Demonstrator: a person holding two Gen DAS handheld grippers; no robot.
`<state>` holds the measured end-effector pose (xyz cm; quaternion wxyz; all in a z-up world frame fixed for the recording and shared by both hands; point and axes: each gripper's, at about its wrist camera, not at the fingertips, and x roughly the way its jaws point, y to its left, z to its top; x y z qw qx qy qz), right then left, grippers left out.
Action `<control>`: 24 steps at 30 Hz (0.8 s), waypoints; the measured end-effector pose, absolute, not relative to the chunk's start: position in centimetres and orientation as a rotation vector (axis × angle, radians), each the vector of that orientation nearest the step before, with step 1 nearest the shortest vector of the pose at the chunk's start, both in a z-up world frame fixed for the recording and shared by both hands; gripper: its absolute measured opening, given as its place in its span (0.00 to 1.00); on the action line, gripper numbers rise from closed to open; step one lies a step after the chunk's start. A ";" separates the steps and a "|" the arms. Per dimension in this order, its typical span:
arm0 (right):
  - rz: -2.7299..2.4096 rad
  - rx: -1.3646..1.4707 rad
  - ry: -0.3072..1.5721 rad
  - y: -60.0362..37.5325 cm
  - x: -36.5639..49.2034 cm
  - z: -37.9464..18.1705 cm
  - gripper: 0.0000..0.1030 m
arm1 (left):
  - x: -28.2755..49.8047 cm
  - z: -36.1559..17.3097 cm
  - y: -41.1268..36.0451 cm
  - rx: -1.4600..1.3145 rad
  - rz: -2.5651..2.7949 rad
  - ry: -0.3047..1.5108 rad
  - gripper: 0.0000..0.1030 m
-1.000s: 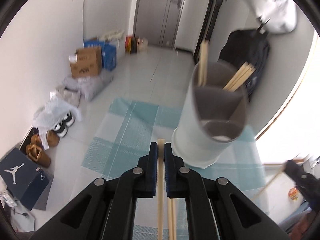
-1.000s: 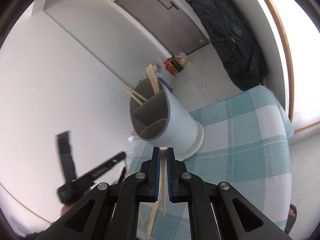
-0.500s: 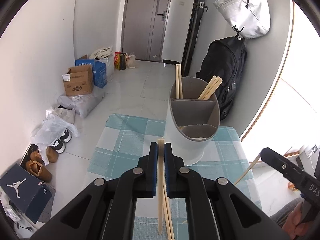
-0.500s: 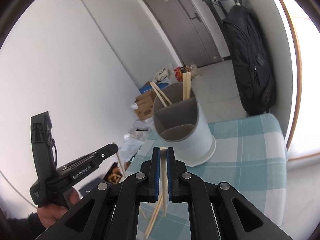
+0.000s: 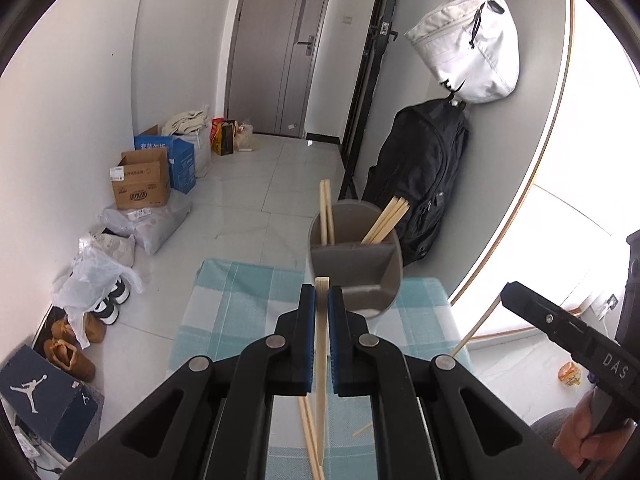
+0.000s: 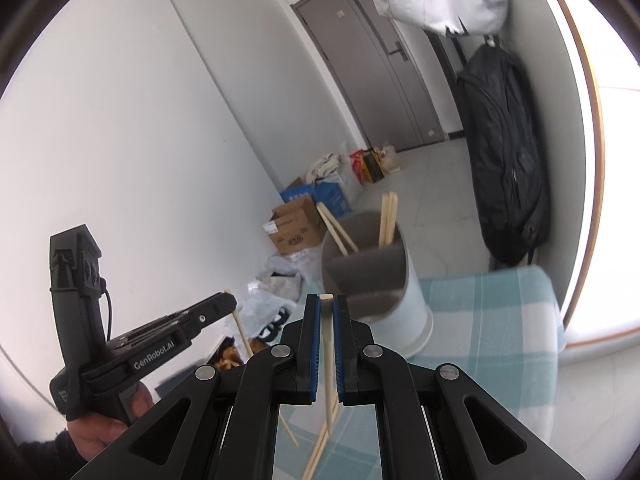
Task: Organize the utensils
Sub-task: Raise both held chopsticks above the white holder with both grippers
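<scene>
1. The left gripper (image 5: 322, 300) is clamped tight on a single wooden chopstick (image 5: 321, 360). The stick stands upright between the blue pads, its squared top just above the fingertips.
2. The right gripper (image 6: 327, 312) is likewise closed on its own chopstick (image 6: 329, 360), which runs down between the pads toward 6 o'clock.
3. The utensil holder (image 5: 356, 268), a grey divided cup, stands on the checked teal cloth (image 5: 240, 300) just beyond the left gripper's tips, at about 1 o'clock from them. In the right wrist view it sits at 1 o'clock from the right gripper's tips.
4. Two groups of chopsticks already stand in the holder's far compartments: an upright pair (image 5: 326, 212) at the left and a leaning bundle (image 5: 386, 220) at the right.
5. Loose chopsticks (image 5: 310, 436) lie on the cloth below the left gripper, toward 6 o'clock.
6. Each wrist view shows the other gripper at its edge, held in a hand (image 6: 104, 428).
</scene>
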<state>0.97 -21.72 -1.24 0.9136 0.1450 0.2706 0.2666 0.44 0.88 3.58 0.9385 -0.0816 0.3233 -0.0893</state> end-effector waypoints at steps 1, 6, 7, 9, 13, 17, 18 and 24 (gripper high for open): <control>0.547 0.293 0.554 -21.7 1.2 -0.5 0.05 | 0.7 4.1 0.8 -0.168 -0.185 0.657 0.02; 0.546 0.283 0.548 -21.9 2.9 2.2 0.05 | 2.0 6.8 0.6 -0.186 -0.196 0.634 0.02; 0.546 0.288 0.548 -22.0 3.4 2.7 0.05 | 2.2 7.2 0.6 -0.190 -0.198 0.629 0.02; 0.545 0.299 0.549 -22.2 4.3 3.5 0.05 | 3.0 8.6 0.6 -0.200 -0.203 0.609 0.02; 0.534 0.298 0.527 -22.6 6.6 5.9 0.05 | 4.7 10.9 0.4 -0.205 -0.201 0.568 0.02; 0.522 0.283 0.502 -22.5 8.9 8.0 0.05 | 6.9 12.7 0.2 -0.220 -0.192 0.523 0.02; 0.519 0.276 0.493 -22.4 9.6 8.6 0.05 | 7.3 12.9 0.2 -0.219 -0.190 0.515 0.02; 0.512 0.254 0.471 -21.6 13.0 10.3 0.05 | 10.7 12.9 -0.1 -0.232 -0.191 0.525 0.02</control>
